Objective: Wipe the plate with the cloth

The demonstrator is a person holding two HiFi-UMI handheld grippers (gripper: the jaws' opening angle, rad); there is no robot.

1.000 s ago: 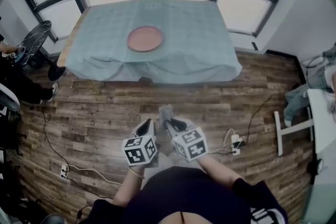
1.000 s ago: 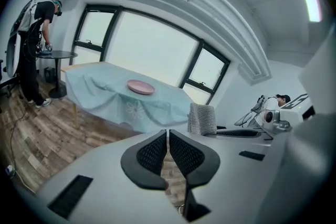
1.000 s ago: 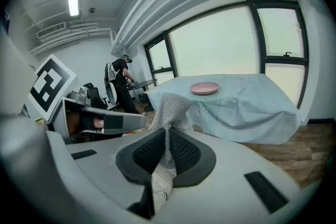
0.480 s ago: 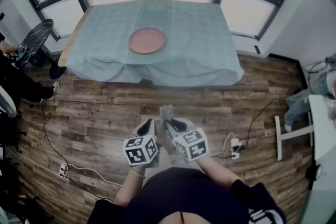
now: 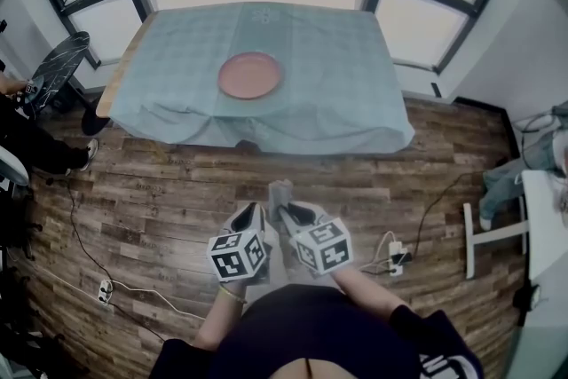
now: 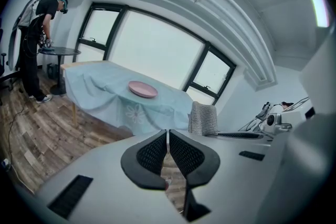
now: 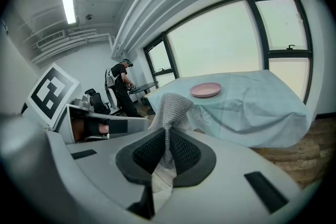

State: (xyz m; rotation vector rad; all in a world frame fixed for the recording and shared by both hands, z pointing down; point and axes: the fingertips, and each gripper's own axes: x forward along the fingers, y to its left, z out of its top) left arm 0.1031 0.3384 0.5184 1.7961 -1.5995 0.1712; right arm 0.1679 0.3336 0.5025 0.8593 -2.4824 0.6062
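Both pads of my right gripper are clamped on the grey cloth, a coarse knitted piece that stands up in a fold above the ribbed black rubber. My left gripper is just beside it, with its jaws drawn together and nothing between them. Under both is plank floor, brown wood with mixed light and dark boards. A wide open strip of it lies between me and the table, so the grippers are well apart from it.

Only a sliver of the table's wooden edge shows at the left. Everything else is under a pale blue tablecloth that hangs over the near side in loose folds, with a faint flower print on the drop. The plate is round, pink and shallow. It lies on top, left of the middle, with bare tablecloth all round it out to every edge.

Dark-framed windows flank the far side. Off to my left a person bends over a small round dark table. A white power strip with its cord lies on the floor at my right.
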